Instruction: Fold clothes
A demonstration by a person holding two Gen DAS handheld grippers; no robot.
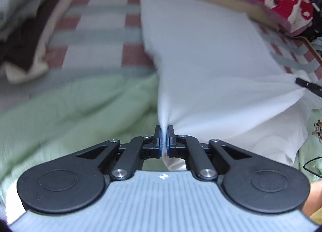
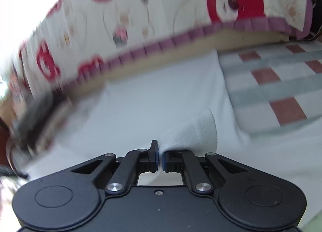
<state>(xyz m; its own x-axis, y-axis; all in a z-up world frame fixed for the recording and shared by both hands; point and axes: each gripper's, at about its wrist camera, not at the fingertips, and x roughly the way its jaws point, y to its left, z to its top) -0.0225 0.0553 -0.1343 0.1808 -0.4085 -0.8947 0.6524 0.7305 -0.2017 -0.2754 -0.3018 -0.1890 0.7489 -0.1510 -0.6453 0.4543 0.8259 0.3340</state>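
garment (image 1: pixel 201 54), white, stretched out over checked bed sheet (image 1: pixel 96 30), far end near the printed quilt (image 2: pixel 140 14). both near corners pinched & lifted, so it's mid-handling; can't tell if any fold is made yet. pile of other clothes (image 1: pixel 24 36) at left, looks stacked. left hand-held gripper (image 1: pixel 164 137) clamped tight on one corner, level, pointing fwd over green blanket (image 1: pixel 70 107). right hand-held gripper (image 2: pixel 160 156) nipped on a stitched hem, tilted a bit. views blurred.

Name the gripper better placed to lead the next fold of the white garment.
Neither clearly: left gripper and right gripper are both shut on the stretched white garment. Probably move them together.
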